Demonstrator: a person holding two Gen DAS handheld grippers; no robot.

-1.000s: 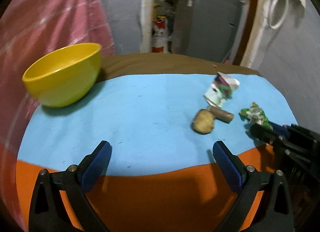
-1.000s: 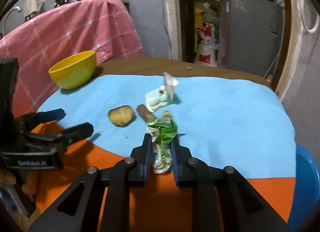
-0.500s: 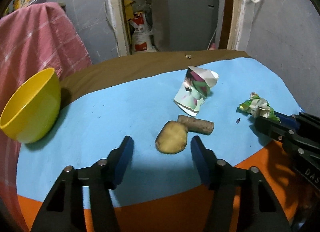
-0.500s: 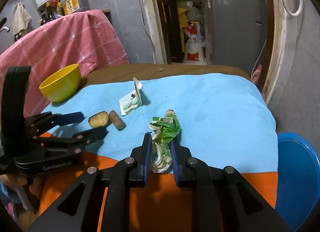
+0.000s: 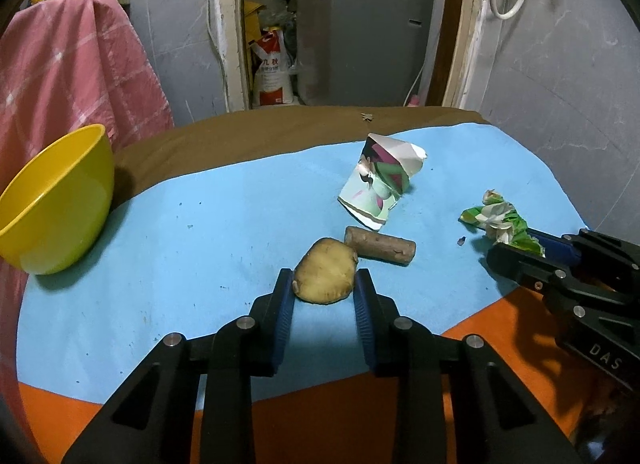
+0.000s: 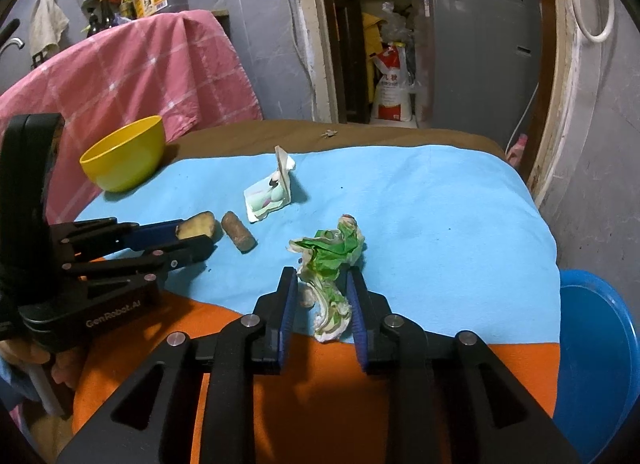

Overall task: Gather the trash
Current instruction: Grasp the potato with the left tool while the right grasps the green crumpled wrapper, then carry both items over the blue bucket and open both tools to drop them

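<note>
A potato (image 5: pixel 326 276) lies on the blue cloth (image 5: pixel 192 232) between the pads of my left gripper (image 5: pixel 324 284). Its jaws are closing and both pads touch the potato's sides, as the right wrist view also shows for the left gripper (image 6: pixel 196 238). A crumpled green and white wrapper (image 6: pixel 332 256) lies between the fingers of my right gripper (image 6: pixel 322 284). Those jaws are opening, with a gap at the left pad. A brown stub (image 5: pixel 380 250) and a torn paper carton (image 5: pixel 380 187) lie just beyond the potato.
A yellow bowl (image 5: pixel 52 203) stands at the table's left edge, by a pink cloth (image 5: pixel 68 63) draped behind it. A blue bin (image 6: pixel 596 348) sits low beside the table's right edge. An orange cloth (image 6: pixel 352 380) covers the near part of the table.
My left gripper swung from the bowl side over to the potato, and its wide jaws narrowed onto it. My right gripper's jaws eased apart around the wrapper.
</note>
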